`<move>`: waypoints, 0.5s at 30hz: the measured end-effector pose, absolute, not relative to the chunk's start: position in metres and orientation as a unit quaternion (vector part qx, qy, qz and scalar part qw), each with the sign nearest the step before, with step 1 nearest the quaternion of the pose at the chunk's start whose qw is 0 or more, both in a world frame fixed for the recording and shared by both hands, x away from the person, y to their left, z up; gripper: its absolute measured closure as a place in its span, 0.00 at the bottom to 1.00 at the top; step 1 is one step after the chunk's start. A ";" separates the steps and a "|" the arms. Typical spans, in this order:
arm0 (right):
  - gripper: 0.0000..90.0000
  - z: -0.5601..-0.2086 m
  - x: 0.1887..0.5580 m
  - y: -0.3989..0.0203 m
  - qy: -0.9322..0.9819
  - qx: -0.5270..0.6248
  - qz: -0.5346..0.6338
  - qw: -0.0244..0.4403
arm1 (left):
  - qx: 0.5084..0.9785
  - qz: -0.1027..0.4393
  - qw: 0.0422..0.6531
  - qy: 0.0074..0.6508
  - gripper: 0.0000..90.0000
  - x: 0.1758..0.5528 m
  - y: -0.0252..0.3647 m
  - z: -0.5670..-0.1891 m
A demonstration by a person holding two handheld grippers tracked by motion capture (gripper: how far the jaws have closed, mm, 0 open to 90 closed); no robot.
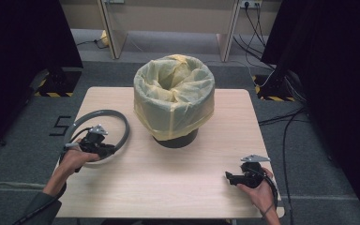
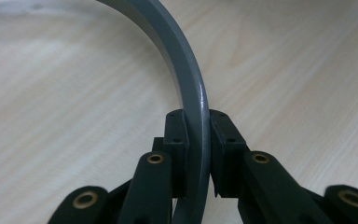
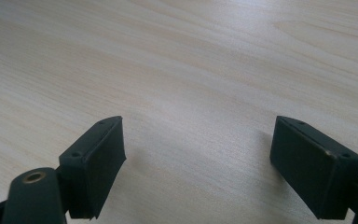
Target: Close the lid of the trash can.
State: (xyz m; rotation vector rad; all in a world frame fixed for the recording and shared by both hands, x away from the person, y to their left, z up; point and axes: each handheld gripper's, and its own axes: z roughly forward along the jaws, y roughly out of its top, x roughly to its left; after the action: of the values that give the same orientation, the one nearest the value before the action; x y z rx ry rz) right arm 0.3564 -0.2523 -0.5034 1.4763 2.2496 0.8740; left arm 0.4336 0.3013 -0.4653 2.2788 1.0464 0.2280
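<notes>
While the right gripper [image 1: 228, 176] rests low over the near right part of the table [image 1: 206, 154] in the person's right hand [image 1: 258, 187], its 2 jaws stand wide apart with bare wood between them, as the right gripper view [image 3: 198, 154] shows, and they hold nothing. Across the near edge, at the table's left side, the left hand [image 1: 75, 157] carries the left gripper [image 1: 110, 149], whose 2 jaws are closed on the grey ring [image 1: 122, 123]. From the left gripper view, the pads [image 2: 176, 135] press on both faces of the ring's flat band [image 2: 186, 74] where it passes between them [image 2: 196, 126], and the band curves up and away to the left above the wood. Seen from the high view, the ring is tilted, with its near part at the gripper and its far arc toward the table's left edge. Farther back, at the middle of the table, a dark bin [image 1: 176, 139] stands upright, well apart from both grippers, lined with a pale yellow bag [image 1: 173, 91] folded down over its rim and open at the top.
</notes>
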 end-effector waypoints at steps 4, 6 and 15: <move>0.20 -0.503 0.357 -0.253 0.783 0.518 0.306 0.156 | 0.860 0.090 0.307 0.399 0.87 0.445 0.306 -0.449; 0.20 -0.503 0.357 -0.254 0.782 0.520 0.306 0.156 | 0.859 0.097 0.302 0.401 0.87 0.451 0.308 -0.441; 0.20 -0.503 0.357 -0.255 0.782 0.520 0.307 0.158 | 0.861 0.126 0.301 0.390 0.87 0.472 0.307 -0.389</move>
State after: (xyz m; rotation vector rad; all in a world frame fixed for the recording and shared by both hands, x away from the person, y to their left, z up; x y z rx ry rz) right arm 0.3574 -0.2546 -0.5034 1.4862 2.2353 0.8782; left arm 0.4722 0.3067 -0.3892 2.2845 1.0343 0.3329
